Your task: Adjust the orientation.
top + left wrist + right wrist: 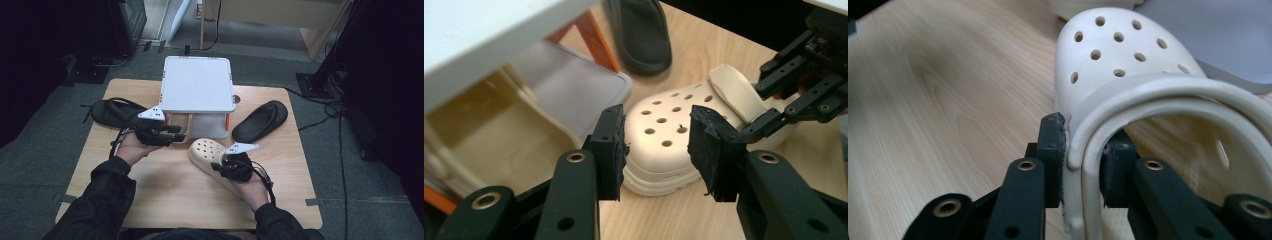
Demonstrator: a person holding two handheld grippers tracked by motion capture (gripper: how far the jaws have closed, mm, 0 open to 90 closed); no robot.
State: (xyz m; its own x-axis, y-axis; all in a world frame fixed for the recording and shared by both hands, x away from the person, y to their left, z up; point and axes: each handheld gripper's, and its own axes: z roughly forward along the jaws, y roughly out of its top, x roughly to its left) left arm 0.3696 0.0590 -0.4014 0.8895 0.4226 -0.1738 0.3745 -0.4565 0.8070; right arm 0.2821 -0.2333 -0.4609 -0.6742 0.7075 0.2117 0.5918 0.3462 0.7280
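Cream perforated clog (207, 156) lies on the wooden table (165, 195), just before the white two-tier rack (197, 82). Right gripper (1083, 160) is clamped on its side wall and heel strap. Left gripper (656, 150) stands apart, empty, facing the toe. Black sandals (260, 120) flank the rack.

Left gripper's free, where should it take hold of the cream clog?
Probably the clog's toe, coming from the left gripper's side. The right gripper already pinches the side wall and strap at the heel end, and the rounded, holed toe points at the open left gripper, nothing between. Close across its width.
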